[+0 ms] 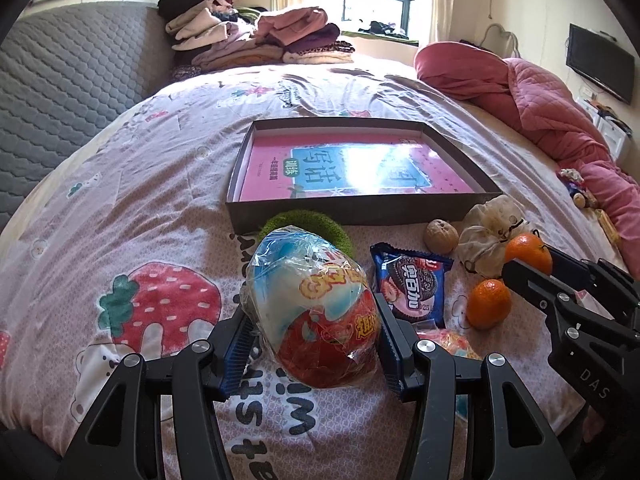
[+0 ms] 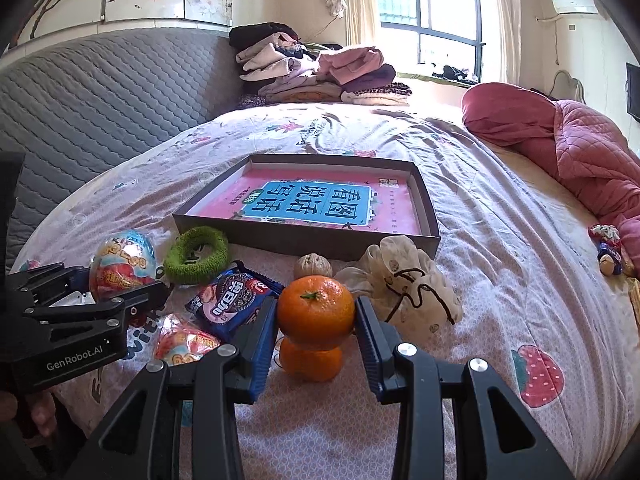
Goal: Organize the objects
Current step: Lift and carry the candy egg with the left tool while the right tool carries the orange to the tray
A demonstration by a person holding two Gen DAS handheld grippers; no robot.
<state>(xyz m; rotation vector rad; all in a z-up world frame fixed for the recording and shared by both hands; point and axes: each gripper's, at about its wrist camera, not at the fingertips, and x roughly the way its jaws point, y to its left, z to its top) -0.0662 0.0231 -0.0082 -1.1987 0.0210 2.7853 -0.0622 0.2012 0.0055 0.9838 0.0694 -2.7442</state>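
On the bed, the left gripper reaches forward level and pinches a wrapped toy egg between both pads. The right gripper clamps an orange above a second orange. Just ahead lies the shallow box holding a pink book. Only the right view shows the green hair ring whole and the "GenRobot.AI" mark on the left gripper; the left view shows "DAS" on the right one. A blue cookie packet, a walnut and a cloth pouch lie between.
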